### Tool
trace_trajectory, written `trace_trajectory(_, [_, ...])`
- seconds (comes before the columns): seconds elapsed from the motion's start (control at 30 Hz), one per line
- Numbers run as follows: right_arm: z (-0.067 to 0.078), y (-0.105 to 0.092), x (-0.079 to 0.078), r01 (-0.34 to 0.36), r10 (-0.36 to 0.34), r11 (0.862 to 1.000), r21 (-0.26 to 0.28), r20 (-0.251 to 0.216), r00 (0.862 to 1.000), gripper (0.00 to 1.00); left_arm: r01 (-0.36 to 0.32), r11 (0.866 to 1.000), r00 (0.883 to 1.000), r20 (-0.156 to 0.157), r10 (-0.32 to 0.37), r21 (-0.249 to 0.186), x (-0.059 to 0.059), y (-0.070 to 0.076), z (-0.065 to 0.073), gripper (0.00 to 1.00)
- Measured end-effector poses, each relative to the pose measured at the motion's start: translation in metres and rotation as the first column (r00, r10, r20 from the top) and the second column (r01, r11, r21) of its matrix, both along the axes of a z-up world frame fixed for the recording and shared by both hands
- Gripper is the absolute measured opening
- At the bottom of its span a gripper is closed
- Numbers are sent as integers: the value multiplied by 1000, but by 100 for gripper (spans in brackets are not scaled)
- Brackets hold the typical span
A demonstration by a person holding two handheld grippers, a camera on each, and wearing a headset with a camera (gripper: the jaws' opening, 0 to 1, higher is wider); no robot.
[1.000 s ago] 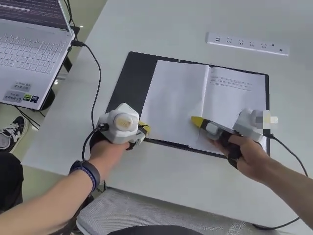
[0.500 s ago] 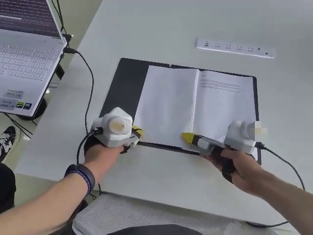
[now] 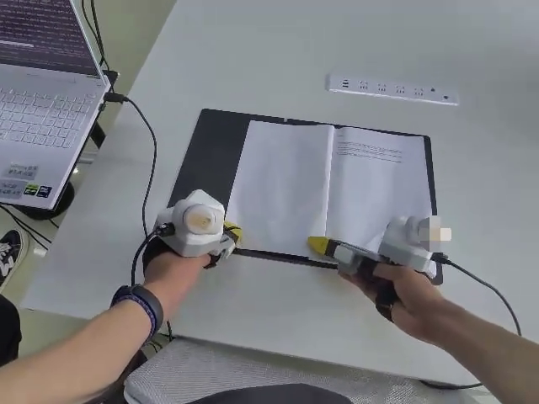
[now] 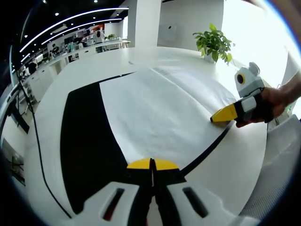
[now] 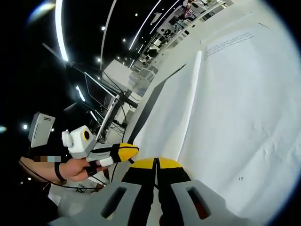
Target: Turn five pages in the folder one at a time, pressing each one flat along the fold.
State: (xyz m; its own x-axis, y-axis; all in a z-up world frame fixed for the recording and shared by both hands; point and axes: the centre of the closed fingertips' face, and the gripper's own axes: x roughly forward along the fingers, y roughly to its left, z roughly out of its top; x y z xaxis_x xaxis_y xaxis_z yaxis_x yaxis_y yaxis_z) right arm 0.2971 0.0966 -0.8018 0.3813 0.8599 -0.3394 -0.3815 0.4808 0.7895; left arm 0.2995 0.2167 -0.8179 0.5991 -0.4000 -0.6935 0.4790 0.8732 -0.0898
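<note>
The black folder [image 3: 215,151] lies open on the white table, with a blank white page [image 3: 282,185] on the left of the fold and a printed page [image 3: 379,181] on the right. My right gripper [image 3: 318,245] is shut, its yellow tips resting at the near end of the fold [image 5: 190,99], by the folder's front edge. My left gripper [image 3: 232,234] is shut too and sits at the front edge of the folder, near the blank page's corner [image 4: 141,155]. In the left gripper view the right gripper [image 4: 221,115] comes in from the right. The left gripper [image 5: 127,150] appears in the right gripper view.
An open laptop [image 3: 42,93] stands at the far left, with a black cable [image 3: 154,160] running past the folder's left side. A white power strip [image 3: 392,88] lies beyond the folder. A grey chair seat [image 3: 253,374] is below the table's near edge.
The right gripper has slid down the fold toward the folder's front edge. The left gripper has stayed at the front left of the folder. The head camera has shifted.
</note>
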Motion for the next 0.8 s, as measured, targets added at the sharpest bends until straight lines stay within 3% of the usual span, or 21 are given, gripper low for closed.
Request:
trace_trajectory(0.37, [1,-1,-4,44,-44,999,-22,6,999,0,11,1000,1000,-22,-11,15,-2,-3,1,2])
trace_trajectory(0.43, [4,-2,-8,40,-40,999,-24,14,999,2,2,1000,999,-50,-4,-29,-6,-9,3,9])
trace_trajectory(0.53, [8,-5,-14,29,-28,999,-32,34,999,8,22,1000,999,-31,-23,-8,-7,-10,9,14])
trace_trajectory(0.67, [14,-20,-17,45,-42,998,-42,62,997,12,33,999,999,-20,-33,-13,-11,-14,20,20])
trace_trajectory(0.8, [19,-35,-18,57,-51,996,-69,87,995,18,37,999,999,11,-36,-29,-12,-15,33,23])
